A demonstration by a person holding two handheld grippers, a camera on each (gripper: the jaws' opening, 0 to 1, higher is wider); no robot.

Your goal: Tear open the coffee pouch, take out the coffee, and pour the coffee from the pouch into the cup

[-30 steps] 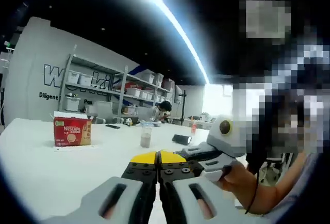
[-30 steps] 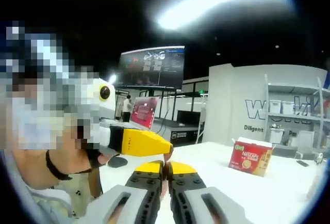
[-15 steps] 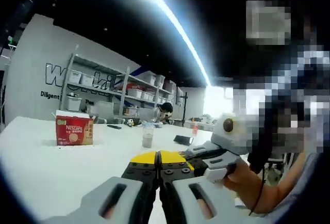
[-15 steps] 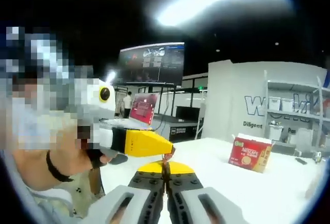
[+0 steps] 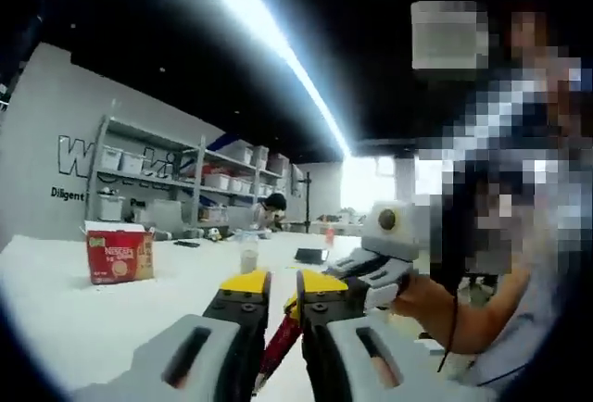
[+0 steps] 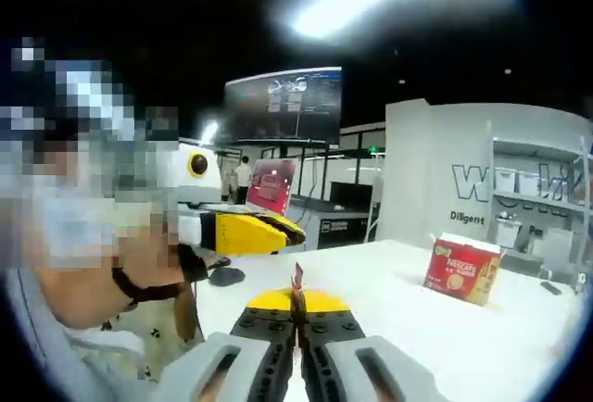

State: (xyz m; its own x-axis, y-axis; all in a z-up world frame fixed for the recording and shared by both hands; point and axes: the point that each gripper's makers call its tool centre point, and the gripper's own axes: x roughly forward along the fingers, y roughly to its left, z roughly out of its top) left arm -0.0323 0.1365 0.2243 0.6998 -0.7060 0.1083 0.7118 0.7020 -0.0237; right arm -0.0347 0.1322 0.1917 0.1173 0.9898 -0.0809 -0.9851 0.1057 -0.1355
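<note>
Pinching the coffee pouch (image 6: pixel 296 278), right tongs (image 6: pixel 296 302) closed; left tongs (image 5: pixel 275 283) seemingly parted.

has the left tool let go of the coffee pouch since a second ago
Yes. The left tool, shut a second ago, now stands open; the coffee pouch hangs between its jaws, pinched by the right tool.

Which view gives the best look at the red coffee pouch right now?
The left gripper view: the red coffee pouch hangs lengthwise between the open left claw. The right gripper view shows just a small top edge poking above the shut right claw.
</note>
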